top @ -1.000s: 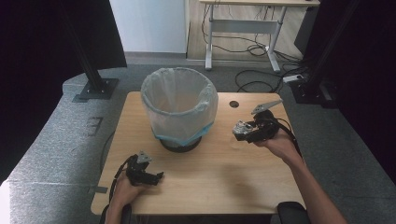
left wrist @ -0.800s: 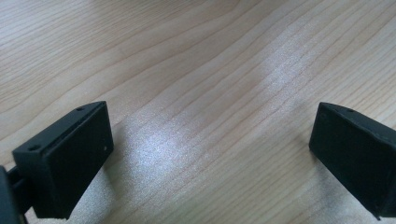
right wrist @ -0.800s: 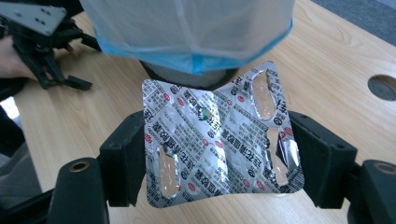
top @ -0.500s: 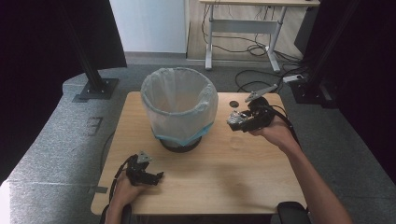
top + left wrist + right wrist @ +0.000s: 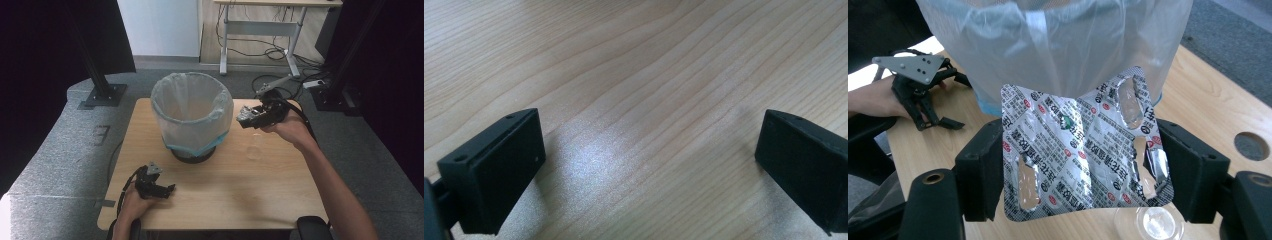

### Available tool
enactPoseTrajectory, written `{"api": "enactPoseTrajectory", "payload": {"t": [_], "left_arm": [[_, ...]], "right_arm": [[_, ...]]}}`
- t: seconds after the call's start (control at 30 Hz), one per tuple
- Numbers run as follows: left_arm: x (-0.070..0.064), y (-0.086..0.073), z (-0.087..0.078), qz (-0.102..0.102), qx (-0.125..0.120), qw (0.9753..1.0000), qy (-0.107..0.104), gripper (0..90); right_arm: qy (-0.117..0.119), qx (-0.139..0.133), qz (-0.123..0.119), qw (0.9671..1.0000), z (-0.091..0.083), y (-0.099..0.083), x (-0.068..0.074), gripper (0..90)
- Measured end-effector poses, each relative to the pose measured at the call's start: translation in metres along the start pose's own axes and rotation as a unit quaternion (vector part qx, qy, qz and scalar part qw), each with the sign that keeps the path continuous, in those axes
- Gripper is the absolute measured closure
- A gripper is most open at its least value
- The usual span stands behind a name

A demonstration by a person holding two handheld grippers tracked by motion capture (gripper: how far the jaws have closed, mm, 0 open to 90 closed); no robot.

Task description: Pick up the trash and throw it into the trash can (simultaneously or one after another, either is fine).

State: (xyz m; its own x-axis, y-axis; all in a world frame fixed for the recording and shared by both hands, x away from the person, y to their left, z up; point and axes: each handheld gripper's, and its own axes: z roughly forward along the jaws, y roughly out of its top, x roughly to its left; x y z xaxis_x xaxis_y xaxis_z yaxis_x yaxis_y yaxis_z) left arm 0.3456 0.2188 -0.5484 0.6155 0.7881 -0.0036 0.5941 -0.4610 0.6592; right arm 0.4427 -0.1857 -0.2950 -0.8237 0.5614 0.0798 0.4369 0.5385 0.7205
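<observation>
1. Two hand-held grippers are in play. The right hand-held gripper (image 5: 246,120) is lifted off the table (image 5: 280,195), close beside the rim of the lined bin (image 5: 192,112), and it pinches a spent foil blister pack (image 5: 1083,150) between its jaws.
2. The left hand-held gripper (image 5: 167,189) rests low on the near left part of the table, jaws spread wide with only bare wood between them, well apart from the bin.
3. Progress, as I judge it: the pack is already picked up and carried to the bin's side, but it is not yet over the opening. Left to do are the last reach over the rim and the release into the bag.
4. A small clear cup (image 5: 254,150) stands on the table below the right hand; it may be the next thing to clear, though that is a guess.
5. From the high view, the pack is too small to make out. The right gripper view gives the detail: crumpled foil with printed red marks, emptied pockets, the translucent bag (image 5: 1058,45) right behind it, and a round hole (image 5: 1252,145) in the table.
6. Only wood grain lies between the jaws in the left gripper view.
</observation>
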Motion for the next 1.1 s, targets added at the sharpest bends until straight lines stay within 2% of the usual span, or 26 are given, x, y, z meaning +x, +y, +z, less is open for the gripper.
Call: {"api": "enactPoseTrajectory", "payload": {"t": [0.63,0.87,1.1], "left_arm": [[0.000,0.000,0.000,-0.001,0.000,1.0000,0.000,0.0],[0.000,0.000,0.000,-0.001,-0.001,1.0000,0.000,0.0],[0.000,0.000,0.000,-0.001,-0.001,1.0000,0.000,0.0]], "right_arm": [[0.003,-0.005,-0.005,1.0000,-0.005,0.050,0.000,27.1],[0.003,-0.006,-0.015,0.9999,0.003,0.075,0.004,27.2],[0.007,-0.008,-0.021,0.9997,0.014,0.091,0.010,27.2]]}}
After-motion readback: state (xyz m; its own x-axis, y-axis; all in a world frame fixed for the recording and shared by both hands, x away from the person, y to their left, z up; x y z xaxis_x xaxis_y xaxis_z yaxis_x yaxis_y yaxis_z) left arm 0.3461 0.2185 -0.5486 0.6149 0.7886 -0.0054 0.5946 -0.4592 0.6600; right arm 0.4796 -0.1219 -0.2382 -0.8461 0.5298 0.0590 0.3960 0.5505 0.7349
